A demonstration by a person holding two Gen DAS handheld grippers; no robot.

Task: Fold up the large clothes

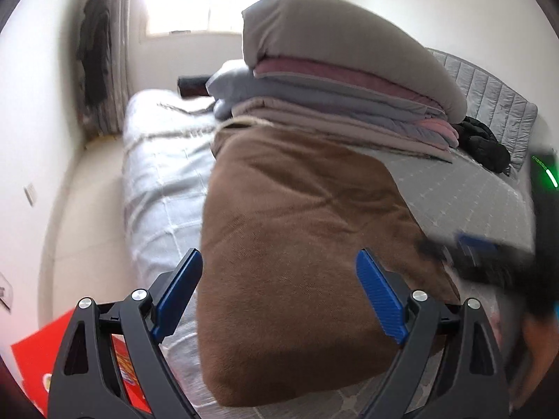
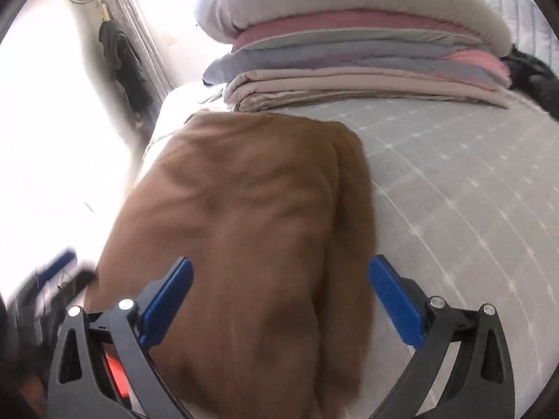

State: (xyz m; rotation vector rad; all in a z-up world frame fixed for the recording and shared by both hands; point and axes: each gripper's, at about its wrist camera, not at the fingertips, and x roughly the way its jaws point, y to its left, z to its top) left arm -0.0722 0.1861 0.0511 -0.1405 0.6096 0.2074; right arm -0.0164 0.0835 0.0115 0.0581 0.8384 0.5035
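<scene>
Both pairs of jaws stand wide apart with nothing between them. The left gripper (image 1: 279, 293) hangs over the near part of the brown garment (image 1: 297, 244), which fills the gap between its blue pads (image 1: 380, 300) and reaches on ahead of them. The right gripper (image 2: 279, 300) is likewise spread above the same brown garment (image 2: 251, 227), with a long lengthwise ridge of cloth running just inside its right pad. Whether any pad touches the fabric cannot be told.

The garment looks thick, napped and limp, probably a heavy knit or fleece: it should sag and drag rather than hold a shape, and its pile ought to give the pads good friction. A pinch on the near hem corners, one per gripper, seems the soundest hold; gripping mid-panel would likely bunch several layers.

Beyond the garment, farther ahead of both jaws, a stack of folded bedding (image 1: 349, 97) rests on the grey quilted mattress (image 2: 454, 192). Left of the left jaws, a red object (image 1: 31, 356) sits low.
</scene>
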